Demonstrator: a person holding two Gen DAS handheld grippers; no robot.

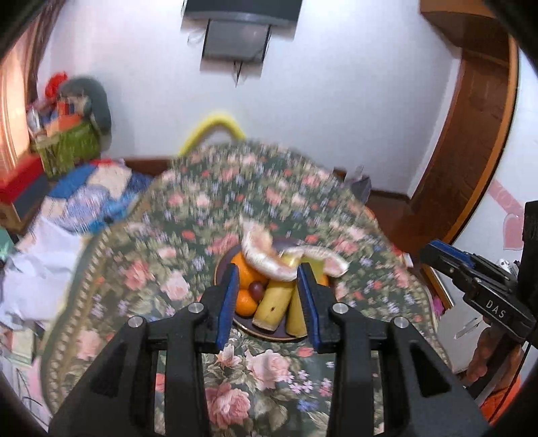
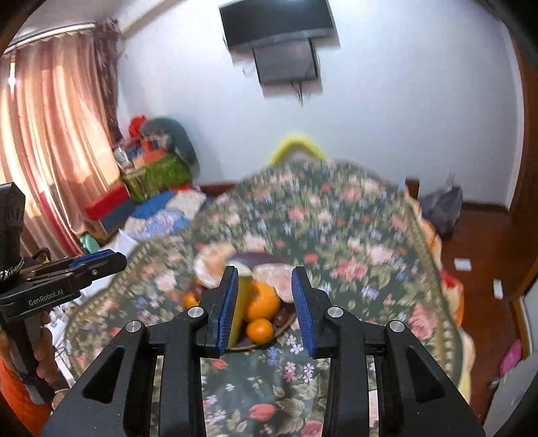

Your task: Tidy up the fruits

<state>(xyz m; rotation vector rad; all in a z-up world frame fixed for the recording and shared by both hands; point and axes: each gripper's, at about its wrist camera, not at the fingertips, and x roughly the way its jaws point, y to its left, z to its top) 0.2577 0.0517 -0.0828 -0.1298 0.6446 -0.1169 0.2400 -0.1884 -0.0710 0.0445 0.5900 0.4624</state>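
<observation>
While both grippers, left (image 1: 265, 295) and right (image 2: 264, 299), hover open lower-centre, yellow bananas (image 1: 274, 302) and oranges (image 2: 264, 304) already fill the dark round plate (image 1: 269, 334); stage ambiguous.

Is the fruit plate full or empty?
Full. The plate on the flowery tablecloth is piled with bananas, oranges, a grape and peels.

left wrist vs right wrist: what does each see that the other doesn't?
Left wrist only: the two bananas' cut ends, a dark grape, and the right claw at the frame's right edge.
Right wrist only: the pink curtain and the left claw at the left edge.
Both: the plate of fruit with oranges on the floral tablecloth, and the wall TV. Both claws are open and empty.
</observation>
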